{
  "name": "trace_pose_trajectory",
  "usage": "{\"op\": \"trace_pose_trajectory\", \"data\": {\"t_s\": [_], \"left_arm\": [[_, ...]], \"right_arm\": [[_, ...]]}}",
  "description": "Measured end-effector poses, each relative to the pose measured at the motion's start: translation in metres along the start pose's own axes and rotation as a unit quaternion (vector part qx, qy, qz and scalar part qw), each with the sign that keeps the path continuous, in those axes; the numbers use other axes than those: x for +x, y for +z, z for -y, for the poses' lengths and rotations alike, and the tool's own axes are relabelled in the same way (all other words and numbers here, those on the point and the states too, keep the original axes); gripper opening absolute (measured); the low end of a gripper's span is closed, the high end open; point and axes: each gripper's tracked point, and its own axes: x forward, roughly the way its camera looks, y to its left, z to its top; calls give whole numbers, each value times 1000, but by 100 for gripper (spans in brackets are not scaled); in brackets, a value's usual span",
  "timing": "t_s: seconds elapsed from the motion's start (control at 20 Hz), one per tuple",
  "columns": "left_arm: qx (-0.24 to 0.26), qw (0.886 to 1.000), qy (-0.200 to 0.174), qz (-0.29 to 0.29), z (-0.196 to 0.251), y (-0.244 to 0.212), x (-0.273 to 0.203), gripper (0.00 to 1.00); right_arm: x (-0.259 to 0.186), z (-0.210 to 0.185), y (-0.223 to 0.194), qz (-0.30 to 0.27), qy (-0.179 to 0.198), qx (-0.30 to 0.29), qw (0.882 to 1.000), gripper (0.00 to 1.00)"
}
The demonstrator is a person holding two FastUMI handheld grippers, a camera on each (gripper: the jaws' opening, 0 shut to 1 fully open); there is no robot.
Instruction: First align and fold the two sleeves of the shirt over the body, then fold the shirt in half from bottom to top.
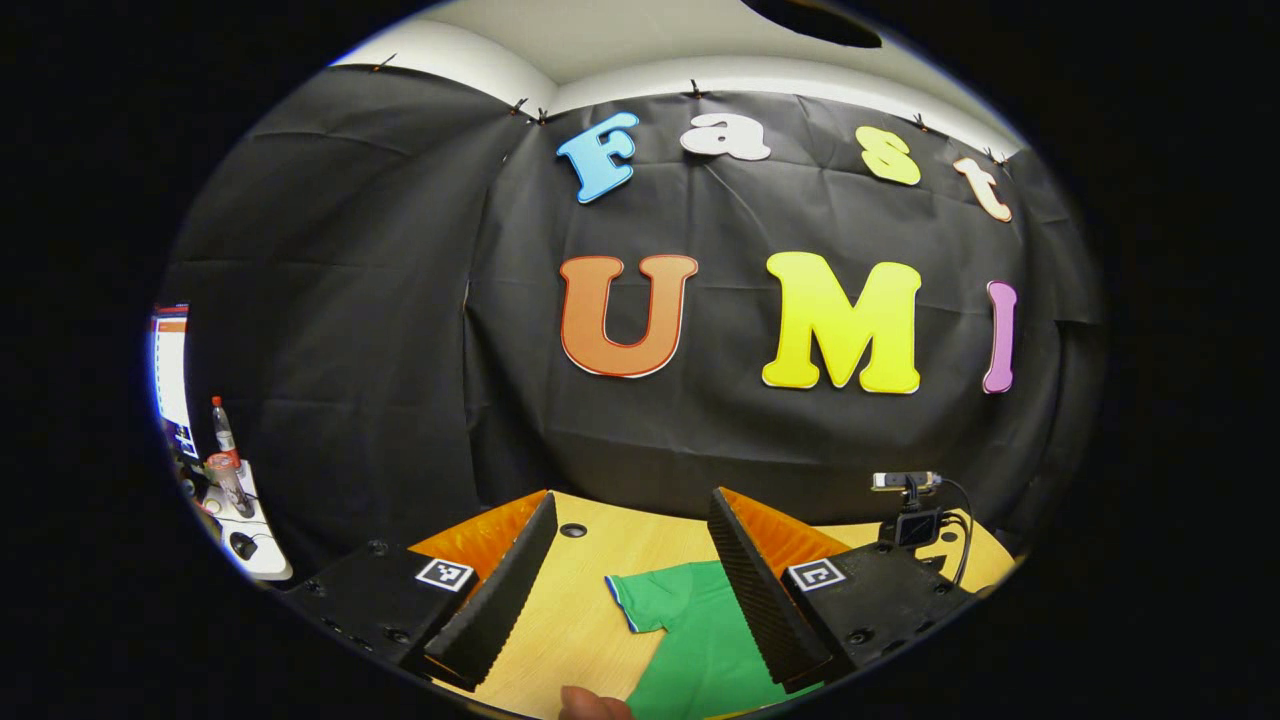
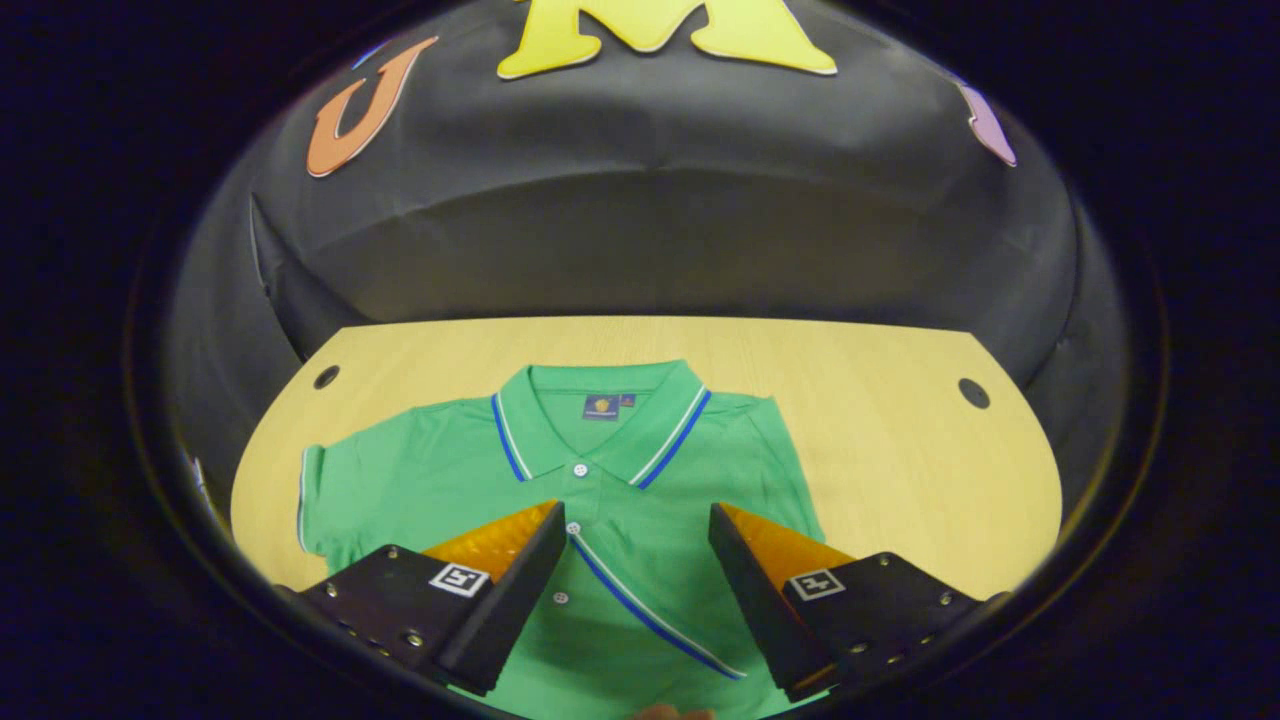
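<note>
Recording booth in a lab, black cloth walls (image 1: 400,300), wooden table (image 2: 900,450), mounted camera (image 1: 905,482) (cabled)

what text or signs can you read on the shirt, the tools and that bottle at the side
No quotable text on these.
Neck label on the shirt: too small to read.
Square markers on the left tool and the right tool: black-and-white patterns, no words.
Label on the bottle: too small and blurred to read.
</note>
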Motion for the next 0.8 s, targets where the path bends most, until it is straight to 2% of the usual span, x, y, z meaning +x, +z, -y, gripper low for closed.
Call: {"op": "trace_pose_trajectory", "data": {"t_s": [0.2, 0.5, 0.8], "left_arm": [[-6, 1000, -7, -11, 3, -14, 12, 98], [-8, 998, -16, -55, 8, -58, 56, 99], [6, 995, -28, -94, 7, -104, 102, 99]], "right_arm": [[-11, 11, 6, 12, -5, -10, 1000, 93], [-46, 43, 51, 84, -9, -17, 996, 93], [-108, 70, 96, 160, -14, -9, 987, 93]]}}
